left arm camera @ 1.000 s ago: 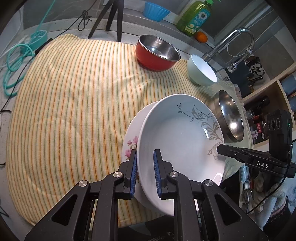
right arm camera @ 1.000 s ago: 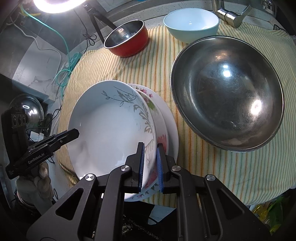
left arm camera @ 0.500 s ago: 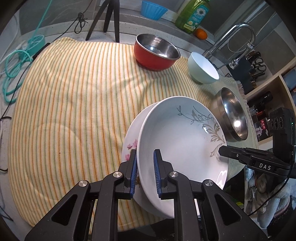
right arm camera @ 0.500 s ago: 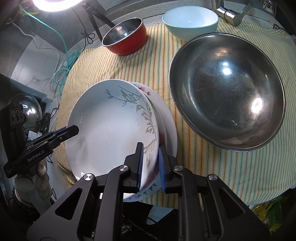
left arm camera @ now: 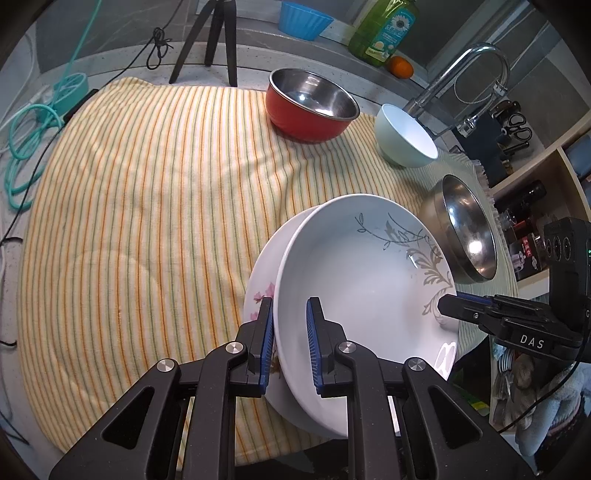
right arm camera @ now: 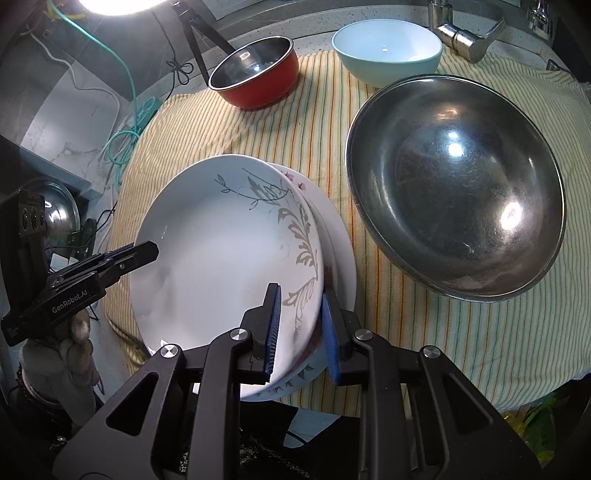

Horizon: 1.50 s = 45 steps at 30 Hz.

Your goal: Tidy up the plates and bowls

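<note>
A white deep plate with a grey leaf pattern (left arm camera: 351, 280) rests tilted on a flatter pink-flowered plate (left arm camera: 260, 284) at the near edge of the striped cloth. My left gripper (left arm camera: 290, 332) is shut on the deep plate's near rim. Seen from the right wrist, the deep plate (right arm camera: 221, 251) has the left gripper (right arm camera: 147, 253) at its left rim. The right gripper (right arm camera: 301, 328) straddles the right rim with its jaws opening, and the pads stand slightly off the rim. The flowered plate (right arm camera: 334, 229) shows beneath. In the left wrist view the right gripper (left arm camera: 448, 306) shows at the plate's right rim.
A large steel bowl (right arm camera: 454, 192) sits right of the plates on the striped cloth (left arm camera: 147, 203). A red bowl (left arm camera: 310, 107) and a pale blue bowl (left arm camera: 404, 136) stand at the back. Behind are a tap (left arm camera: 476, 70), a tripod (left arm camera: 214, 40) and a green bottle (left arm camera: 384, 29).
The right gripper's jaws have parted from a tight grip on the deep plate's rim. The left gripper has kept its grip and place.
</note>
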{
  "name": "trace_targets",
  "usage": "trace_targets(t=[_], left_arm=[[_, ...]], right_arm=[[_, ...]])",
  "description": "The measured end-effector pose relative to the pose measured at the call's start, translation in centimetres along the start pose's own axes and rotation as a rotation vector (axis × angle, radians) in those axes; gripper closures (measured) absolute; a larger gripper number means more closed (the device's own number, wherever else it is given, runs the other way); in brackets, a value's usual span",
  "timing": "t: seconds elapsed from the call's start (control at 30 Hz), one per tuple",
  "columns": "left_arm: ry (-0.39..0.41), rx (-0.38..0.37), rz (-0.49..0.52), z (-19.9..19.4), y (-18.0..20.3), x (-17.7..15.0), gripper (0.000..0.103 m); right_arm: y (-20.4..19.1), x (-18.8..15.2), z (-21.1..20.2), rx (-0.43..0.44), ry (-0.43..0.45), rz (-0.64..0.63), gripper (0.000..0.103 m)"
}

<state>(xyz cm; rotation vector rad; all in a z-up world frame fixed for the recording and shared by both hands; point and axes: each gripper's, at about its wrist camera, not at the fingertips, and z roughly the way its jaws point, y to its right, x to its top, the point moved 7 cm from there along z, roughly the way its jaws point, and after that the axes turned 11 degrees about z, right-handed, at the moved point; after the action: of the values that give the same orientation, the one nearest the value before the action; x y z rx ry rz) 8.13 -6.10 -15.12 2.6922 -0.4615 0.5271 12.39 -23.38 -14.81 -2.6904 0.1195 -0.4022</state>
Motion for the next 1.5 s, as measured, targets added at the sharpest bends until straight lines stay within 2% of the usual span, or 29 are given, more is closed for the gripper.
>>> trace_targets(t=[0.1,0.17,0.6,0.77,0.9,1.1,1.17,1.27,1.4,1.5], left_arm=[[-0.002,0.002,0.003,0.0,0.0,0.0,0.088],[-0.004,0.002,0.0,0.1,-0.1,0.0,0.088],[-0.002,0.004,-0.003,0.1,-0.1,0.0,0.088],[0.0,0.002,-0.004,-0.1,-0.1,0.1,0.088],[0.014,-0.002,-0.008,-0.8,-0.3,0.7,0.088],[0.046,0.006,-0.02,-1.6,-0.5,1.9,0.084],[0.055,0.003,-0.025,-1.9,-0.5,2.2,0.073],[0.068,0.006,-0.023,-2.2,-0.2,2.8,0.066],[0.076,-0.003,-0.013,-2.3,0.4,3.3,0.065],[0.081,-0.015,-0.006,-2.2,1.2,3.7,0.065]], right_arm=[[-0.1,0.0,-0.1,-0.02,0.011,-0.016,0.079],[-0.1,0.0,-0.2,-0.04,0.017,-0.022,0.076],[0.1,0.0,-0.2,-0.025,0.012,-0.021,0.073],[0.3,0.2,-0.9,-0.028,0.037,-0.01,0.072],[0.8,0.7,-1.8,-0.014,0.058,0.005,0.062],[0.8,1.1,-3.2,0.029,0.093,0.021,0.059],[0.8,1.3,-3.8,0.038,0.115,0.027,0.05],[0.9,1.6,-4.8,0.043,0.151,0.028,0.041],[1.6,2.2,-6.4,0.045,0.201,0.042,0.029],[2.4,2.6,-7.2,0.043,0.225,0.061,0.026]])
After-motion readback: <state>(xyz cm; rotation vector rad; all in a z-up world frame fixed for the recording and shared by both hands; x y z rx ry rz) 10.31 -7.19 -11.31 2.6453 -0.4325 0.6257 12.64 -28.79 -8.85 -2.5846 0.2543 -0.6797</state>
